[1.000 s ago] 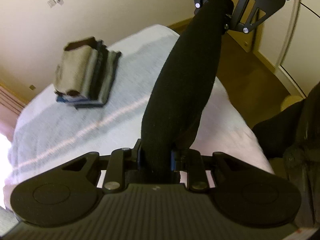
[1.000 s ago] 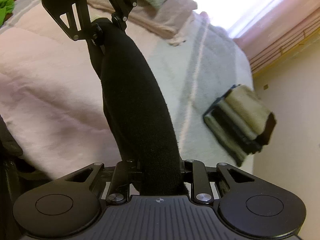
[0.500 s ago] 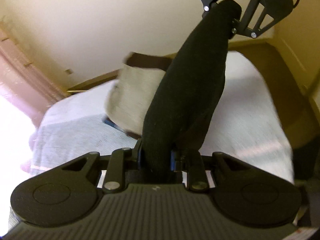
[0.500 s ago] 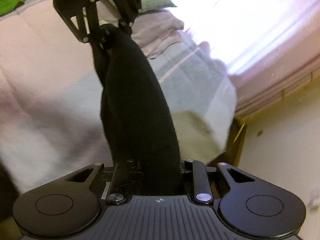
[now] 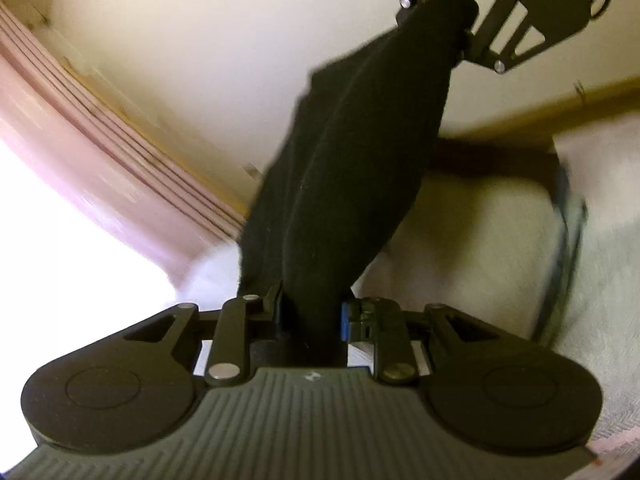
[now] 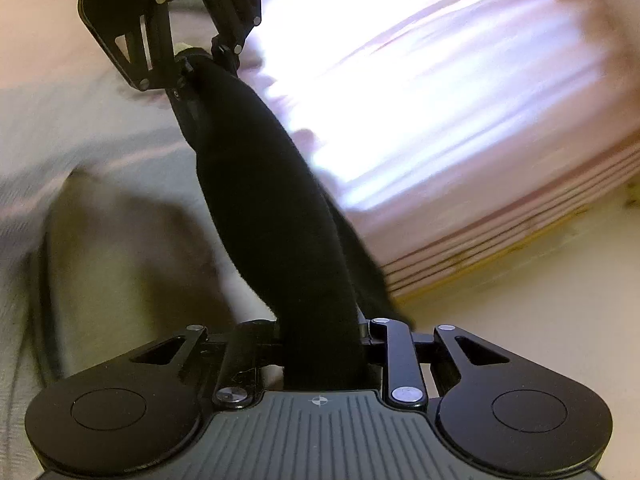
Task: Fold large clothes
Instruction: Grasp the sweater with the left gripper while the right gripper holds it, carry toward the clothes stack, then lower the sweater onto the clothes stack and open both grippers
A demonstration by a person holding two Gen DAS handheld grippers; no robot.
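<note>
Currently, one rolled black garment (image 5: 344,184) spans lower centre to upper right of the left wrist frame, pinched at one end by the left gripper (image 5: 310,312) and at the other by the right gripper (image 5: 466,46). Right wrist frame: same garment (image 6: 276,224) clamped lower centre in the right gripper (image 6: 322,344), the left gripper (image 6: 188,68) upper left. Blurred beige folded stack (image 5: 480,248) on the pale bedspread (image 5: 608,280), right of the left wrist frame.

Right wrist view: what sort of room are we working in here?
Most likely a bedroom. A bed with a pale blanket, a bright window with pink curtains, and a stack of folded clothes lying on the bed all point that way.
</note>
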